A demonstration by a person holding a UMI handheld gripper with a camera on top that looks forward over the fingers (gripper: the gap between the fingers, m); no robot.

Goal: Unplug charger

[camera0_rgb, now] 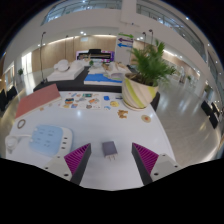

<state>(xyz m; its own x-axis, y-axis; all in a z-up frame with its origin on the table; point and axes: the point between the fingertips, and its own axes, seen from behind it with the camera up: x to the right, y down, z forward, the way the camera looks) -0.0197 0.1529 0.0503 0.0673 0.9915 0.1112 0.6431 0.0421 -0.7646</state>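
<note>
Nearest the camera, the gripper (108, 160) is seen with its two magenta-padded fingers (76, 157) spread wide and nothing held; a small grey rectangular block, taken to be the charger (108, 149), lies between them on the white table (50, 125) with a gap at either side. No cable or socket can be made out, so how it is plugged cannot be told. The approach step is judged to be in hand; closing squarely on the block would be called for next, then a straight pull. Beyond the fingers a white tray (47, 139) with shallow round wells is seen, its contents unclear; farther on, small coloured items (96, 101) are scattered; farthest, a yellow pot (138, 95) holds a leafy green plant (152, 62).
</note>
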